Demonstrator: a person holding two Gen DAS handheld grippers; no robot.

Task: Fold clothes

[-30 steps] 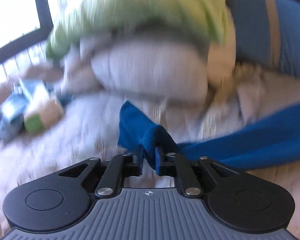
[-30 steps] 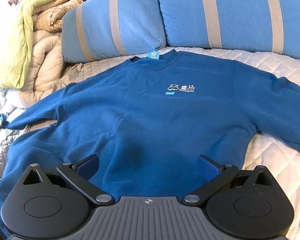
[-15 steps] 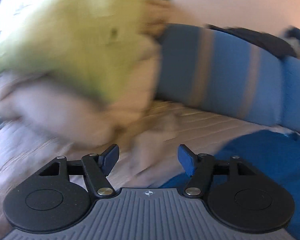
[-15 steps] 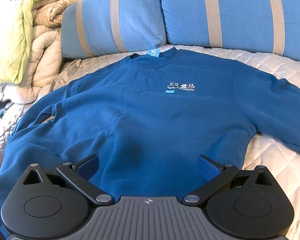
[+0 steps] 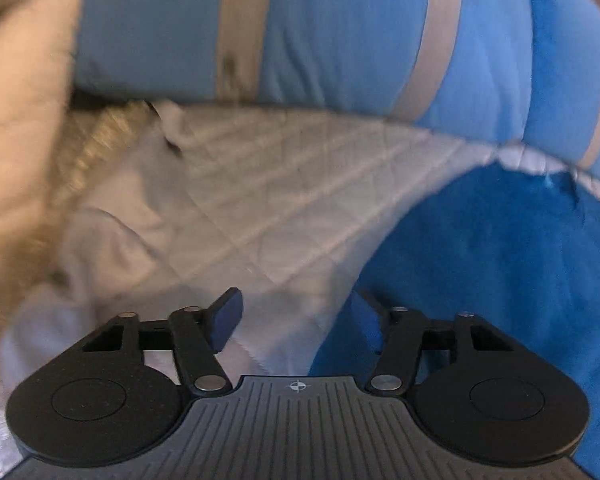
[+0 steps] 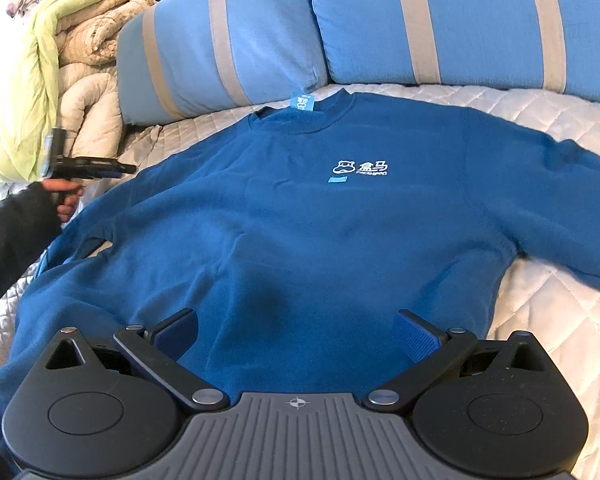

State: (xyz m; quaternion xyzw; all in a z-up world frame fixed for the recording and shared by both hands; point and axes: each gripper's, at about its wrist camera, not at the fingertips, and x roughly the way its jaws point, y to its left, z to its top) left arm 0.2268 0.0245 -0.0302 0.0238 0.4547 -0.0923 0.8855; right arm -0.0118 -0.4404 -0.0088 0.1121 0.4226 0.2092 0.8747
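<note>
Blue sweatshirt flat, chest up, on the quilt, collar toward the striped pillows. Left gripper spread, empty, by the shoulder edge; right gripper spread, empty, above the hem. Best to pinch shoulder and hem together, keeping the fold line straight. Bundled bedding heaped at left

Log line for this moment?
left hand-held gripper: open, empty | right hand-held gripper: open, empty | blue fleece sweatshirt: flat, unfolded
</note>
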